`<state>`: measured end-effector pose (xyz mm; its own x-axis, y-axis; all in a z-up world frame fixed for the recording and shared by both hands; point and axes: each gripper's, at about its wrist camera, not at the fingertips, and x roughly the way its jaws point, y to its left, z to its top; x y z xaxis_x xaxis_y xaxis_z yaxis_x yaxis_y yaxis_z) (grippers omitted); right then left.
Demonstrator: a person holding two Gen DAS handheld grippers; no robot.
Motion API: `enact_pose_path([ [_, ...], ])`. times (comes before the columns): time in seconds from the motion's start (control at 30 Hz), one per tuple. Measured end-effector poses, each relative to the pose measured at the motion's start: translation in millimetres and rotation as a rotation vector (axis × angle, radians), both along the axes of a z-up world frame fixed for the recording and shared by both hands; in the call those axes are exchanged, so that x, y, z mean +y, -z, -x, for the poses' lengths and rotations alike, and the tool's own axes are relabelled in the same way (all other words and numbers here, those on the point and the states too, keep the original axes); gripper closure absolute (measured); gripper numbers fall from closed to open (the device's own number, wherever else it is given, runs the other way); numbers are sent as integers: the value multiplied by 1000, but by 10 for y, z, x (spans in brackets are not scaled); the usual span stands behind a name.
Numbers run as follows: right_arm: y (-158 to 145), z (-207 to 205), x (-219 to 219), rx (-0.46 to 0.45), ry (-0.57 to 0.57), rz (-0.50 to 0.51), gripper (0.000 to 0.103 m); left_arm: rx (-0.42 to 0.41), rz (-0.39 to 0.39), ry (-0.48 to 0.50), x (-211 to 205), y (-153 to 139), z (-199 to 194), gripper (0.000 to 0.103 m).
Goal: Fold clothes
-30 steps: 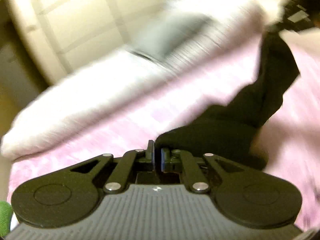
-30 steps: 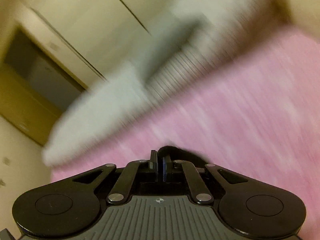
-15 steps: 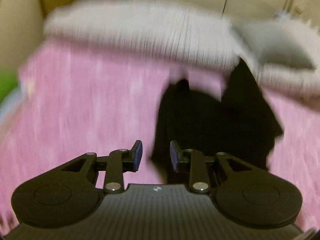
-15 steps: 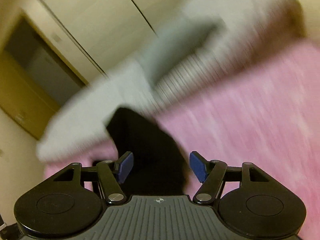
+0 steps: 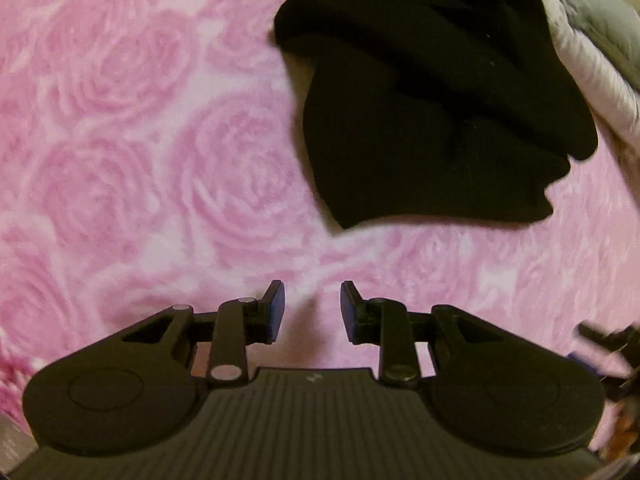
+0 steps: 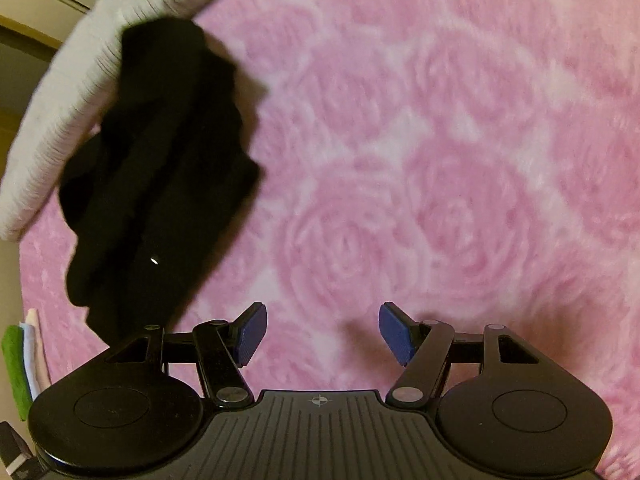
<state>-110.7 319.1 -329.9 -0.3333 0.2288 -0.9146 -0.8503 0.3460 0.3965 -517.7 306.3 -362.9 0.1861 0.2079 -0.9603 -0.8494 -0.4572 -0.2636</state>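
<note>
You see a fluffy pink rose-patterned blanket filling both frames, a white ribbed pillow at upper left of the right view, and beige wall beyond it.

The bed is covered with a pink blanket that has a pattern of large roses. A black garment lies crumpled on the blanket, near its far edge. Behind it, a white fluffy cover runs along that edge, and the garment touches it. A gray pillow rests on the white cover.
</note>
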Motion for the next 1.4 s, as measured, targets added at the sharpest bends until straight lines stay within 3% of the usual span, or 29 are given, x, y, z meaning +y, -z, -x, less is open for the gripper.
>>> enact_pose_path([
  [0.13,80,-9,97,-2,-1,9,36,40,18,25,-1,30,-31,78],
  [0.4,27,188,334,-56,-79,-11,36,211,67,199,218,-60,-313,78],
  [0.67,131,315,531,-57,-131,-33,36,222,38,217,346,20,-363,77],
  [0.8,229,282,642,-28,-120,-62,36,179,-23,149,384,73,-215,76],
  [1.0,468,157,831,120,15,-118,36,112,-118,-36,449,228,98,73],
  [1.2,695,135,995,231,133,-176,43,15,-121,-197,454,446,286,72],
  [1.4,814,308,1193,180,83,-203,56,-79,-157,-299,429,639,332,64],
])
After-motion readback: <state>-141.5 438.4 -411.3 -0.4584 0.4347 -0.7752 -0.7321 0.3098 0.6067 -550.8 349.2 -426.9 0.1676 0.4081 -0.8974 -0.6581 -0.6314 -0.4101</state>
